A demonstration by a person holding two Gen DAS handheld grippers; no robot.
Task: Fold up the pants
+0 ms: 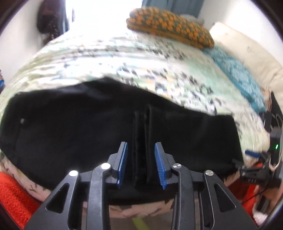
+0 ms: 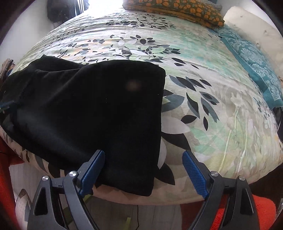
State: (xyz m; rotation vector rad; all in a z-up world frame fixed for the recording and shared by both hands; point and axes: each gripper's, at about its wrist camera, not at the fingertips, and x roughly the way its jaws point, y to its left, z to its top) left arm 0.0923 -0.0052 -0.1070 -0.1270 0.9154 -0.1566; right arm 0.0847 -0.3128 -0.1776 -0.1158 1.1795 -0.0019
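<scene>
Black soft-fabric pants (image 2: 92,109) folded, lying at near edge of bed with leaf-print quilted bedspread (image 2: 203,74). Left gripper (image 1: 141,164): blue-padded jaws partly spread, upright fold of pants between them; contact unclear. Right gripper (image 2: 143,174): jaws spread wide, straddling pants' near corner, holding nothing.

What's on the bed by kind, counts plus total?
Black pants: 1
Orange floral pillows: 1
Teal patterned cloths: 1
Floral bedspreads: 1
Total: 4
</scene>
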